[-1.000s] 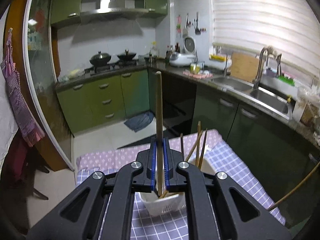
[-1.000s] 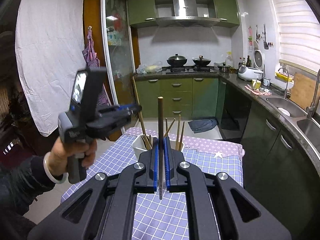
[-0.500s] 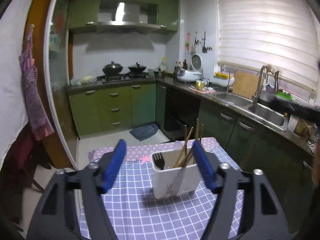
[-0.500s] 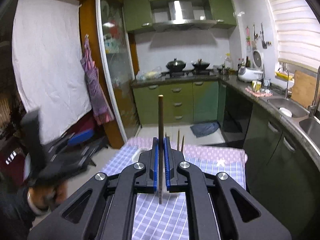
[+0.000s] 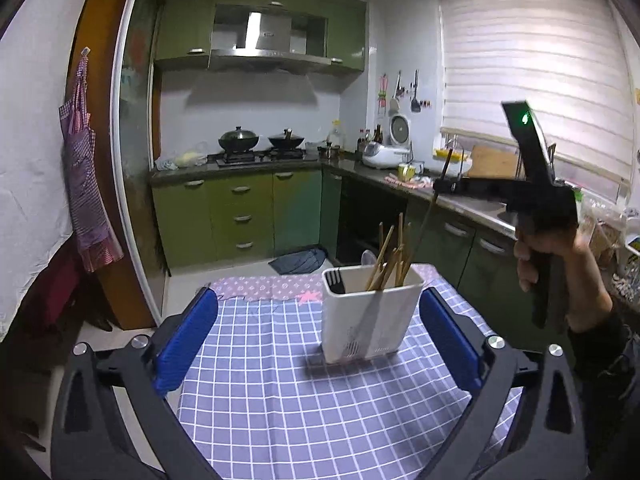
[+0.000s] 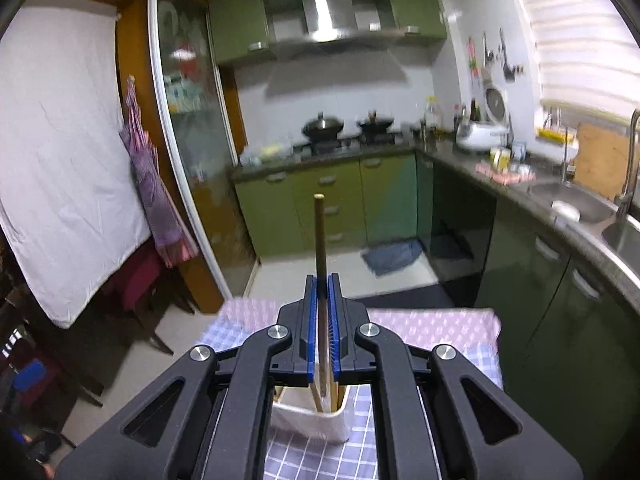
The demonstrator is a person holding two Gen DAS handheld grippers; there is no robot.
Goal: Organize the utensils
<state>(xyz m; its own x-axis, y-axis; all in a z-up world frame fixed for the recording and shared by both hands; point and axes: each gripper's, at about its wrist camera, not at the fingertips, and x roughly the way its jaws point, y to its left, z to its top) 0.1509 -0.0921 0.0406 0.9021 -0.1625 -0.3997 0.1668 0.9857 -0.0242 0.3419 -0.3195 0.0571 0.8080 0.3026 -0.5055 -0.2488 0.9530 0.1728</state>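
Left gripper is spread wide, holding nothing; the white utensil holder stands upright on the checked tablecloth between its blue pads, nearer the right one, touching neither. A second ago that gripper was clamped on a chopstick over the holder — now it's released and backed off.

Right gripper is closed on one dark chopstick, held upright, tip poking past the fingertips. In the left view the same gripper sits above and right of the holder, chopstick slanting down toward its rim; whether the tip is inside I can't tell. Earlier it was further back from the holder; the holder is now directly under the right fingers, mostly blocked by them.

Count in holder: one black fork in the left compartment, a spoon bowl behind, and a bundle of wooden chopsticks — roughly six, overlapping, exact count unclear. One holder, one chopstick in hand.
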